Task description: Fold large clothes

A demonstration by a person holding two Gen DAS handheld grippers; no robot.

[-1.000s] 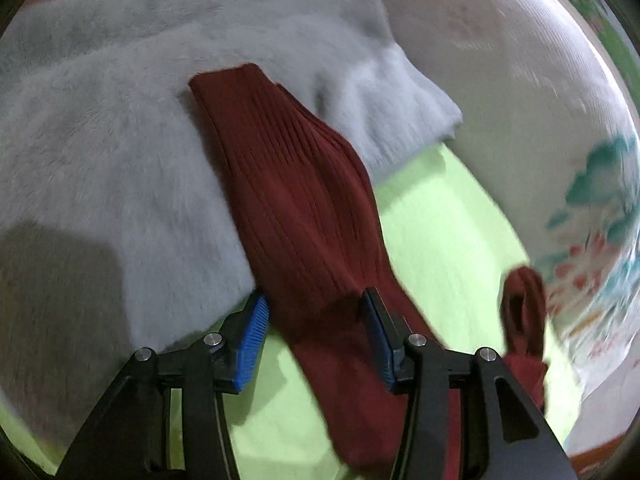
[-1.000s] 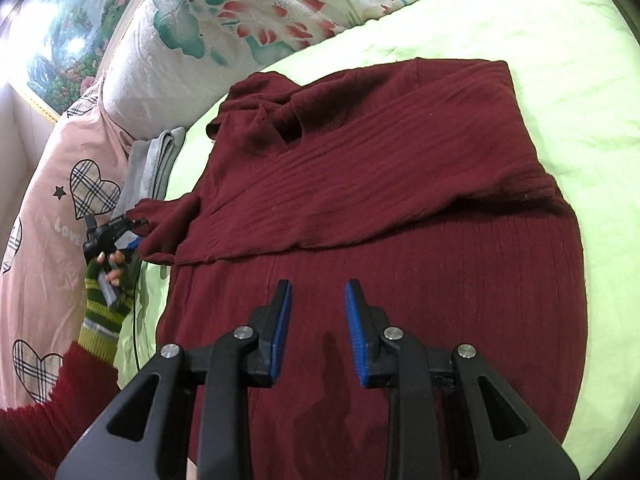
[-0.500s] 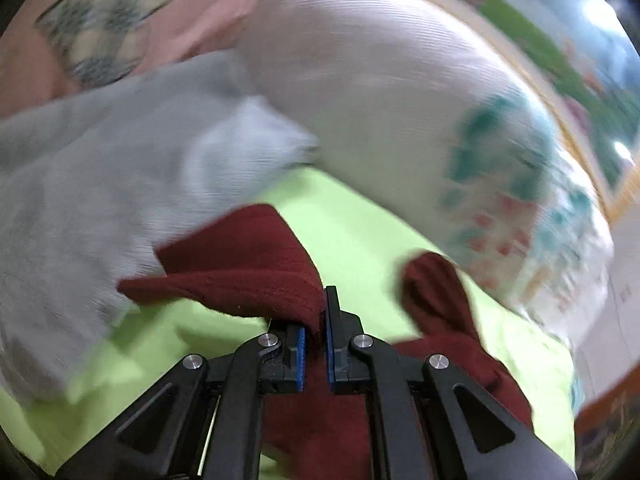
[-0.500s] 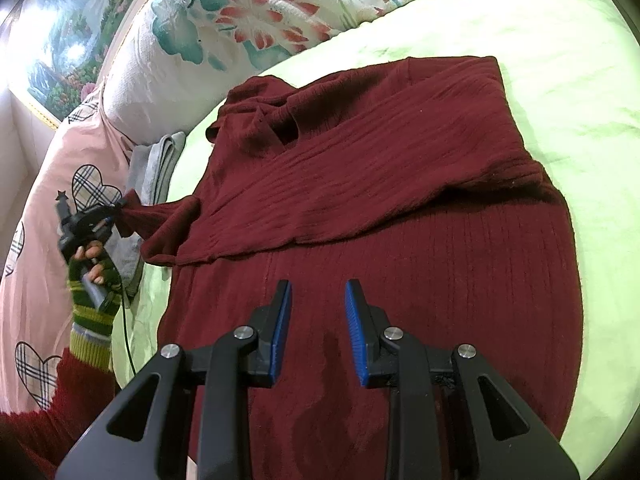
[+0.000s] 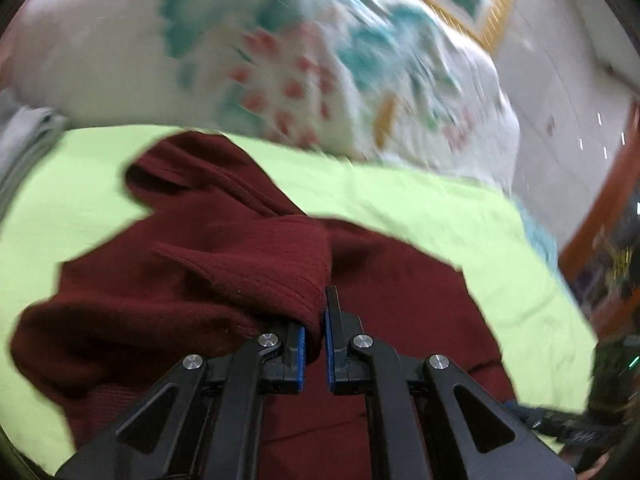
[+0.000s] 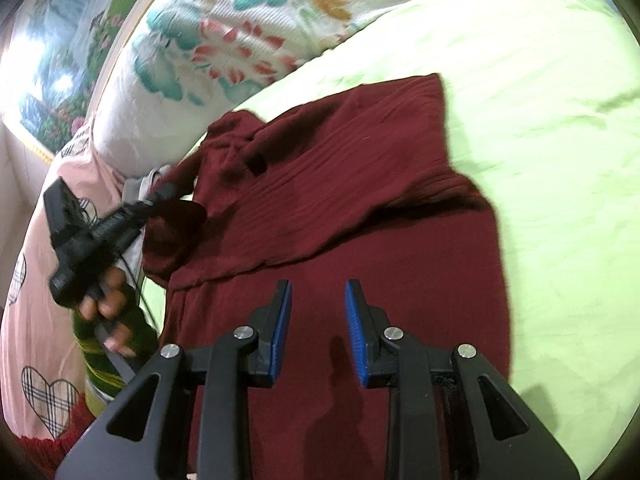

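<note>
A dark red ribbed sweater [image 6: 360,208] lies spread on the lime green bed sheet [image 6: 552,128]. My left gripper [image 5: 315,320] is shut on the sweater's sleeve cuff [image 5: 280,276], which hangs lifted over the sweater body [image 5: 400,292]. In the right wrist view the same left gripper [image 6: 168,194] is at the left, held by a hand in a striped glove [image 6: 116,320], with the sleeve [image 6: 176,228] bunched at its tip. My right gripper [image 6: 318,308] hovers over the sweater's lower part, jaws apart, nothing between them.
A white floral quilt [image 6: 224,48] is rolled along the head of the bed. A pink heart-print cover [image 6: 36,344] and a folded grey cloth [image 5: 24,140] lie at the left. A wall and wooden furniture [image 5: 600,240] stand beyond the bed's right side.
My left gripper closed on the sleeve cuff, lifted it off the grey cloth and swung it right over the sweater body. My right gripper stayed apart and shifted only slightly.
</note>
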